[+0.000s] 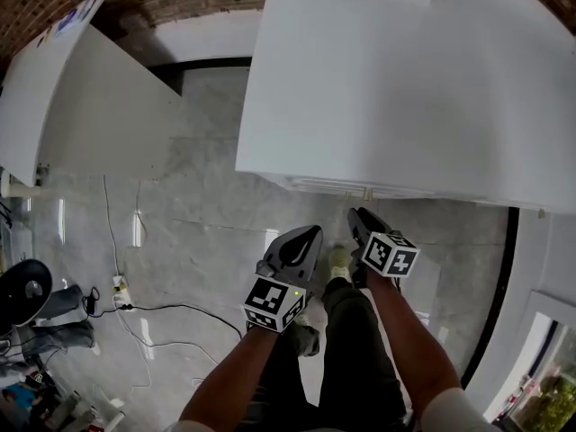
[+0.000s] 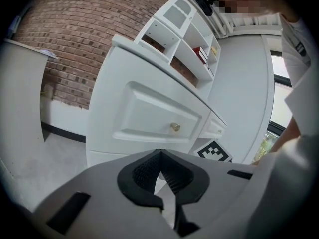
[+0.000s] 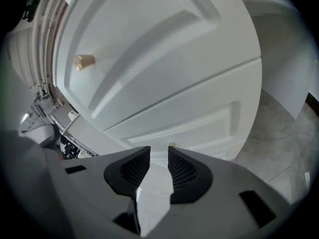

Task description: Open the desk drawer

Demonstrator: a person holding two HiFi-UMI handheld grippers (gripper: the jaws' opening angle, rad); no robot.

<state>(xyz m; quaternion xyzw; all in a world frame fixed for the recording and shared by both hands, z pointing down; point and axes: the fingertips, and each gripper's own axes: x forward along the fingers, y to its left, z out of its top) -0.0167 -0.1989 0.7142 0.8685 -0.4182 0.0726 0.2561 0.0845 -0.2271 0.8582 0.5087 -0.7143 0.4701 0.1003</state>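
Observation:
The white desk (image 1: pixel 396 88) fills the upper right of the head view, and both grippers hang low in front of its front edge. In the left gripper view a panelled drawer front (image 2: pixel 149 113) carries a small brass knob (image 2: pixel 175 127). My left gripper (image 2: pixel 159 154) (image 1: pixel 310 232) is shut and empty, short of that drawer. My right gripper (image 3: pixel 159 153) (image 1: pixel 355 212) stands open with nothing between its pads. It faces a drawer panel with a brass knob (image 3: pixel 83 61) at the upper left. A second small knob (image 3: pixel 172 144) peeks out just beyond the jaw gap.
A shelf unit (image 2: pixel 184 39) stands on the desk against a brick wall (image 2: pixel 70 44). Another white table (image 1: pixel 81 106) sits at the left. A power strip with cables (image 1: pixel 120 295) lies on the grey tiled floor. The person's legs (image 1: pixel 355 349) are below the grippers.

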